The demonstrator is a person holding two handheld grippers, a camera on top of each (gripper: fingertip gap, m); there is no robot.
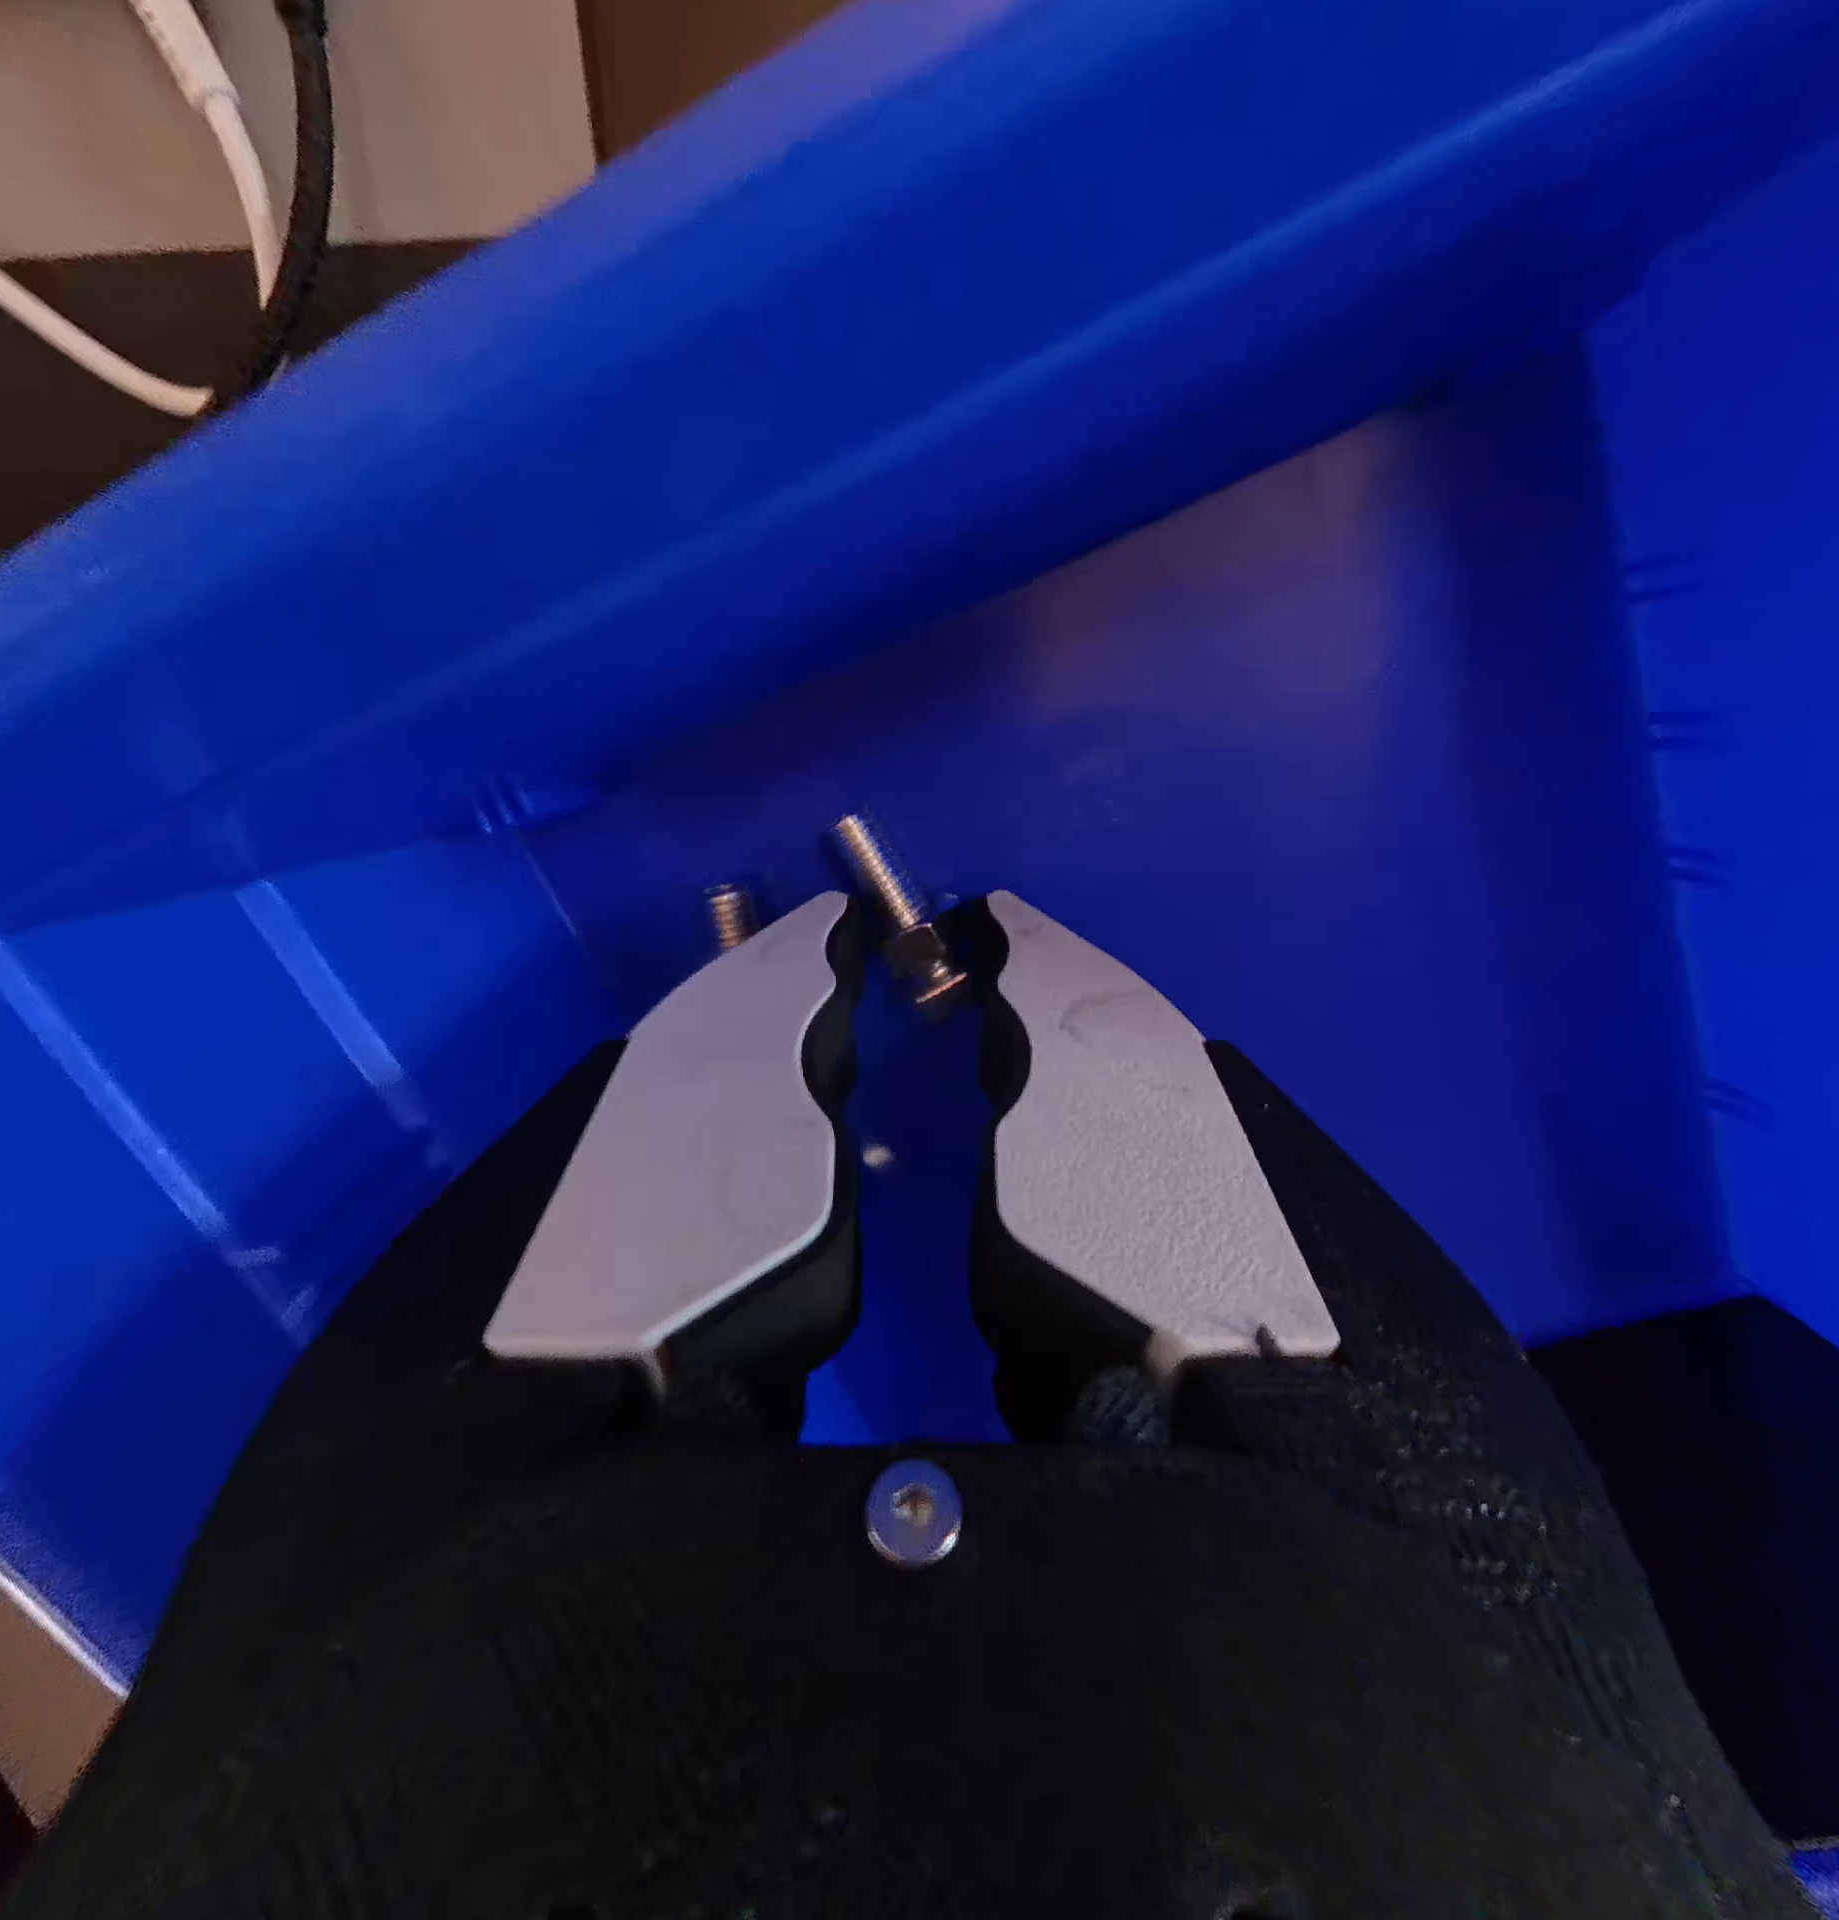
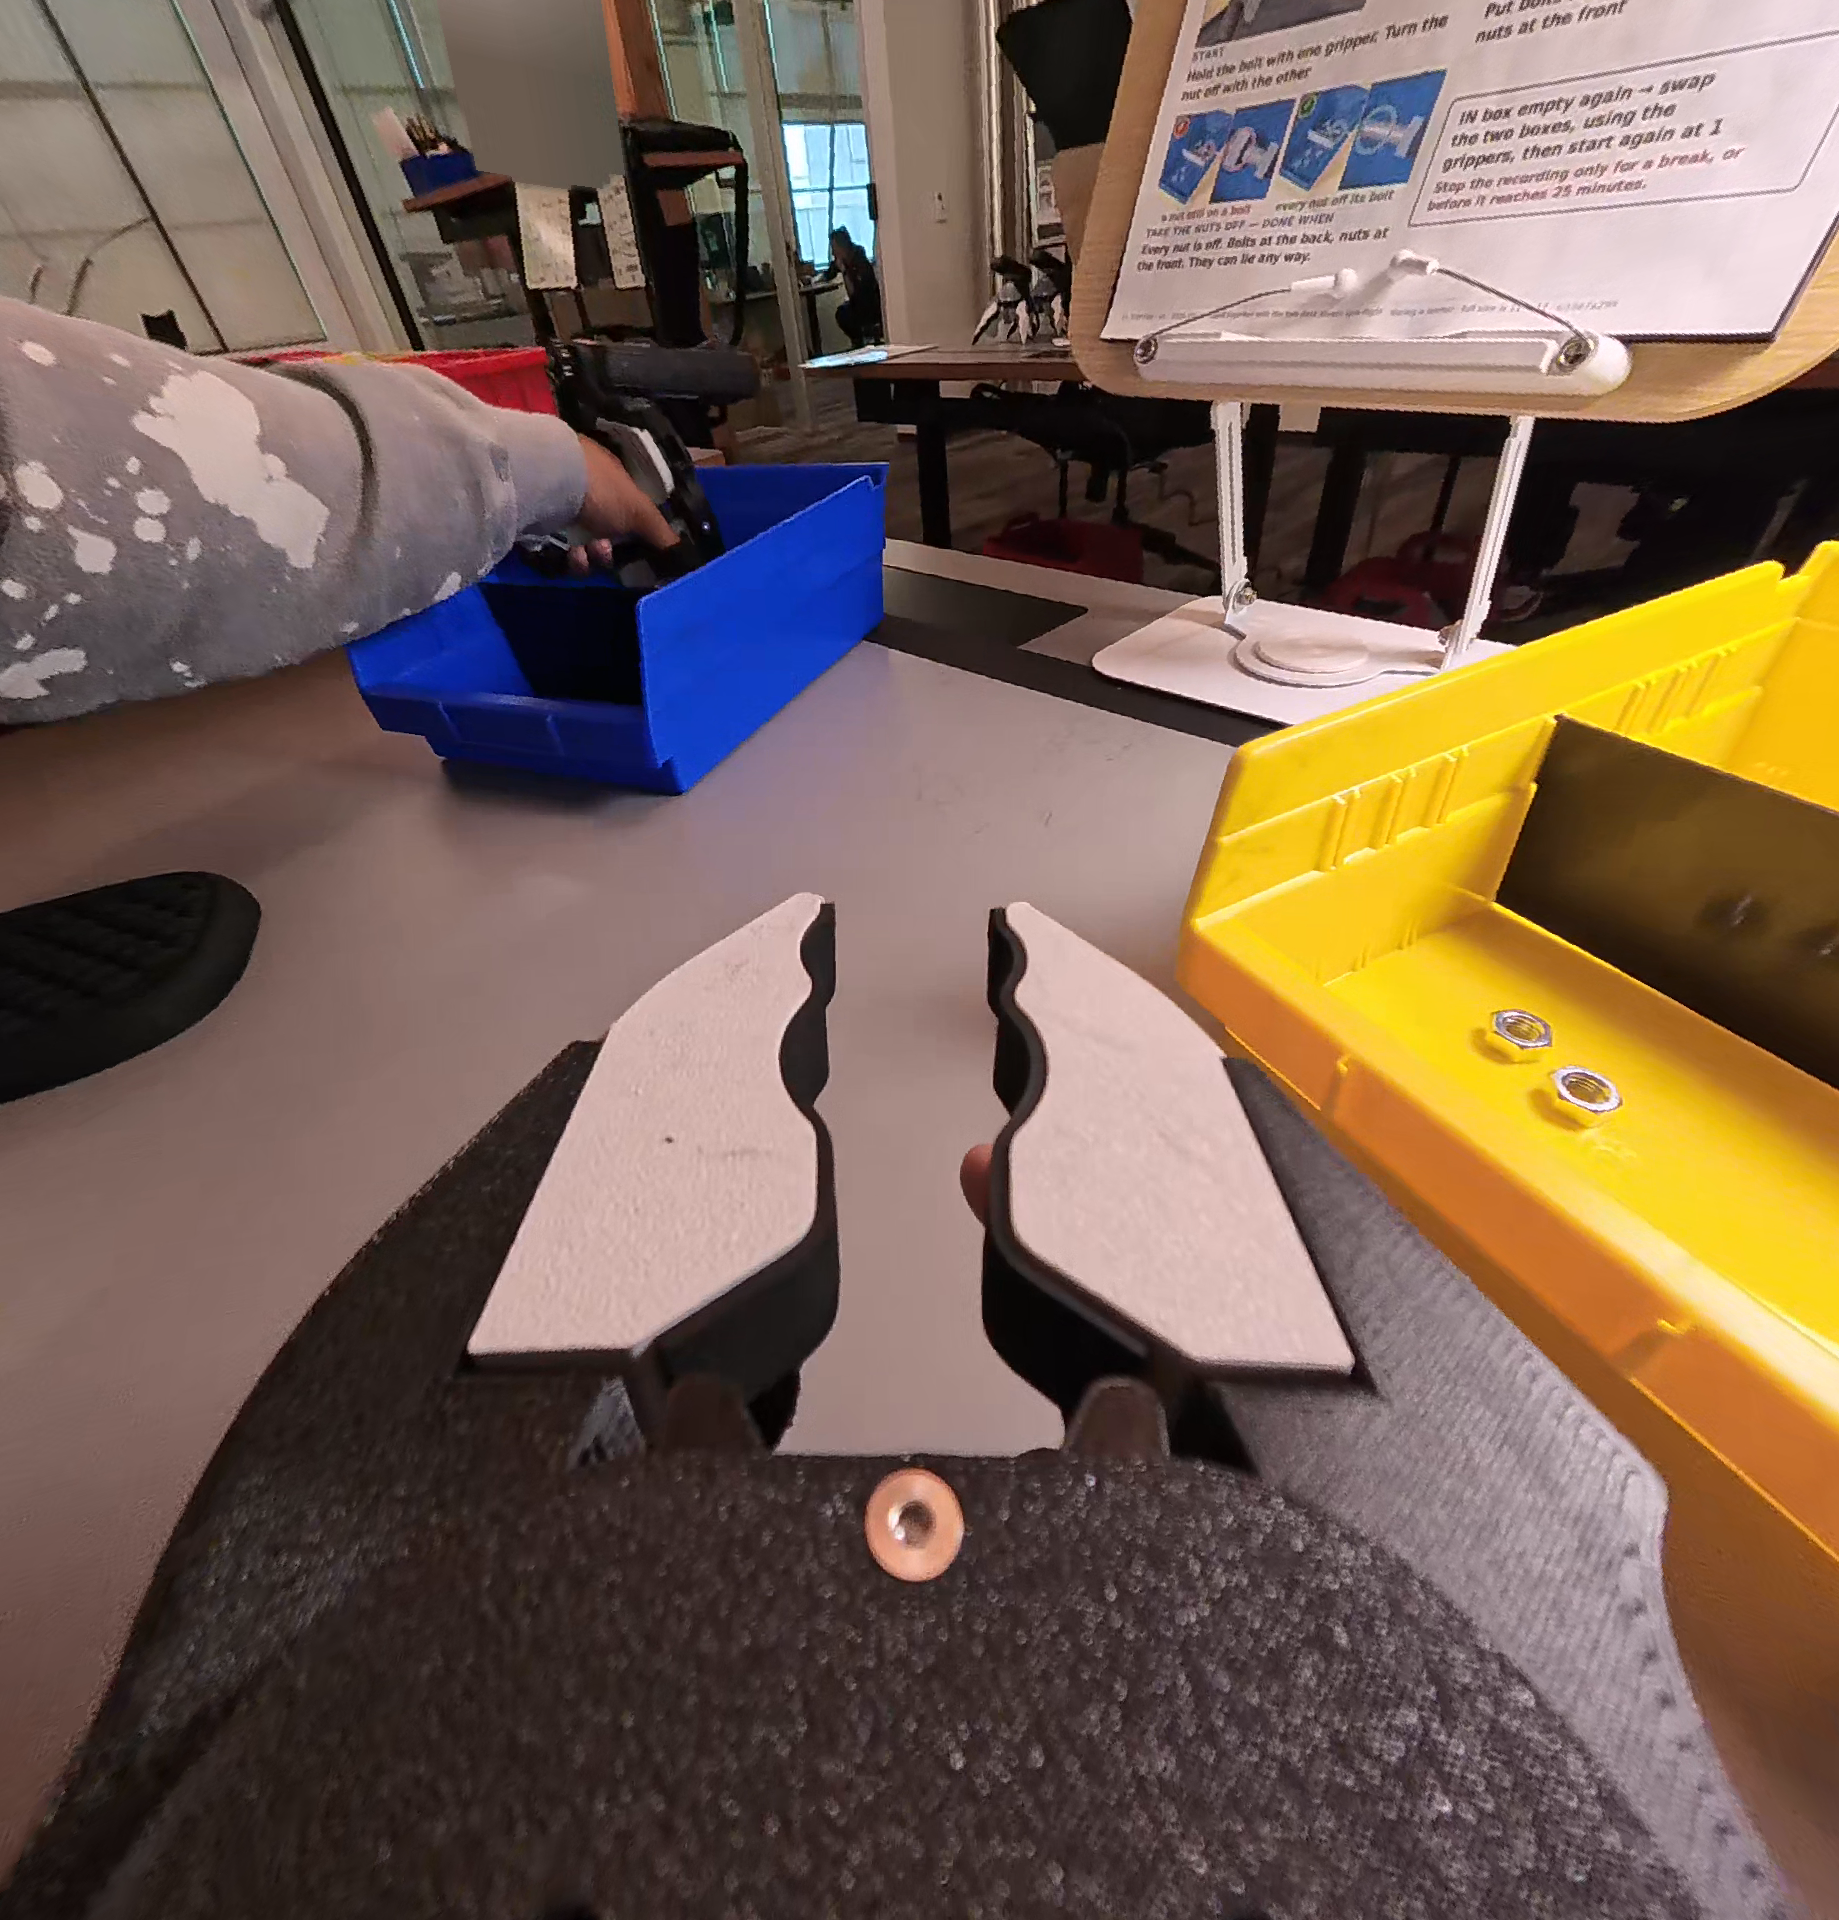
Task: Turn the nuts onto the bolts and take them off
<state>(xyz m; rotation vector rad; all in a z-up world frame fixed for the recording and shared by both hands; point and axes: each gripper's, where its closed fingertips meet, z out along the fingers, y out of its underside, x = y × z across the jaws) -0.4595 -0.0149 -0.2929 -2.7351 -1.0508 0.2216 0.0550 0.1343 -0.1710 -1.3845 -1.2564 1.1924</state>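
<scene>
A steel bolt (image 1: 894,914) with a nut (image 1: 913,948) threaded close to its head lies in the blue bin (image 1: 1258,727), at the centre of the left wrist view. Its long axis runs from lower right to upper left of the frame: the head sits low and near the camera, the threaded end points up and away toward the bin wall. A second bolt (image 1: 728,914) shows only its threaded tip, just left of the first, partly hidden behind the left finger.

The left gripper (image 1: 915,914) stands with its jaws narrowly apart, the bolt between the tips. The head and nut lie just beside the right-hand tip; whether either pad touches the bolt cannot be told.

In the right wrist view the right gripper (image 2: 910,914) hangs over the grey table (image 2: 582,935), jaws moderately open and holding nothing. Two loose nuts (image 2: 1554,1065) lie side by side in the front compartment of the yellow bin (image 2: 1310,831), at the right of the frame, well apart from those jaws. At upper left a sleeved arm (image 2: 219,520) reaches into the blue bin. A document stand (image 2: 1414,343) occupies the upper right.
</scene>
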